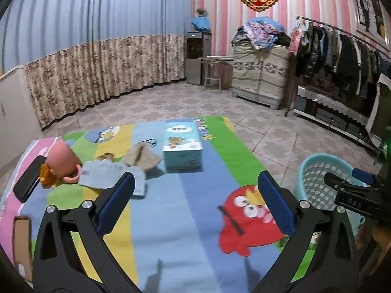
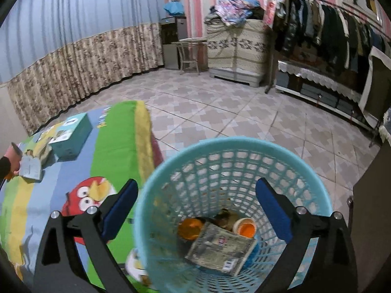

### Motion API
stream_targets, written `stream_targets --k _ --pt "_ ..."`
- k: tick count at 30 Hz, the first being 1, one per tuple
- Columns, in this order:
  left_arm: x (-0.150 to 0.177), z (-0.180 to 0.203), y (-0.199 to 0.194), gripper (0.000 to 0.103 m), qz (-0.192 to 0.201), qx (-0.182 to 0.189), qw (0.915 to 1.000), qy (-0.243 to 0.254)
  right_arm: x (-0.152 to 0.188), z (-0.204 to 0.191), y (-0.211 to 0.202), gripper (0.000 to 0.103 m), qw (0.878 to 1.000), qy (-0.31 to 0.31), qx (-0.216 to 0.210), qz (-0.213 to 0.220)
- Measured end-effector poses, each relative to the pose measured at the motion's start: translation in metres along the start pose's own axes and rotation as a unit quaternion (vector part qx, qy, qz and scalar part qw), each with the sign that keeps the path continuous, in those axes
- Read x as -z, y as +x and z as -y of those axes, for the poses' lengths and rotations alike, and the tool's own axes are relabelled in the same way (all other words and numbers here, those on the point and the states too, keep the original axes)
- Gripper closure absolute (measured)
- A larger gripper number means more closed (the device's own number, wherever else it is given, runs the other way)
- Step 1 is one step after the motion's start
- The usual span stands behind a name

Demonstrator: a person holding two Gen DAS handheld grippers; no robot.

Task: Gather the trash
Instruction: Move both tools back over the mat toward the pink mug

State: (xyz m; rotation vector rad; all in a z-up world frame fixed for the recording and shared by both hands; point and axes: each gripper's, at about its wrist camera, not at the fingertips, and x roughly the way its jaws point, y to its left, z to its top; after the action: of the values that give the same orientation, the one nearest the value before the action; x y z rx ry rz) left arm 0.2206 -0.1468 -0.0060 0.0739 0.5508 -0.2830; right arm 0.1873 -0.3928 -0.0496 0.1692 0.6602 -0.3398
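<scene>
A turquoise mesh trash basket (image 2: 244, 151) stands on the floor beside the table; it also shows in the left wrist view (image 1: 317, 168). Inside it lie a flat printed package (image 2: 220, 246), an orange lid (image 2: 189, 228) and an orange-filled cup (image 2: 244, 227). My right gripper (image 2: 196, 210) is open and empty above the basket's mouth. My left gripper (image 1: 195, 202) is open and empty above the cartoon tablecloth (image 1: 171, 219). On the table lie a light blue paper (image 1: 110, 173), a crumpled brown paper (image 1: 141, 157) and an orange scrap (image 1: 46, 174).
A tissue box (image 1: 182, 146), a pink mug (image 1: 63, 161) and a black phone (image 1: 28, 178) sit on the table's far part. A cardboard edge (image 1: 22, 241) is at the near left. A clothes rack (image 1: 342, 56) and cabinet (image 1: 259, 73) stand across the tiled floor.
</scene>
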Motion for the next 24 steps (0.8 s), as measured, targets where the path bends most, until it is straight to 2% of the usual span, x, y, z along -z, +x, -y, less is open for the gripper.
stream_targets --k 5,11,18,24 --pt "0.002 -0.033 0.006 0.006 -0.01 -0.021 0.9997 -0.006 0.003 -0.029 0.0 0.008 1.0 -0.021 -0.012 0.0" --pt "0.002 -0.083 0.023 0.006 -0.028 -0.064 0.9976 -0.007 0.009 -0.06 0.009 0.008 0.999 -0.02 -0.044 -0.024" --pt "0.011 -0.157 0.029 0.006 -0.046 -0.115 0.9918 -0.032 0.017 -0.094 0.019 0.008 0.996 -0.048 -0.057 -0.041" --pt "0.017 -0.218 0.027 0.006 -0.06 -0.132 0.9876 -0.06 0.02 -0.119 0.025 0.008 0.994 -0.051 -0.075 -0.058"
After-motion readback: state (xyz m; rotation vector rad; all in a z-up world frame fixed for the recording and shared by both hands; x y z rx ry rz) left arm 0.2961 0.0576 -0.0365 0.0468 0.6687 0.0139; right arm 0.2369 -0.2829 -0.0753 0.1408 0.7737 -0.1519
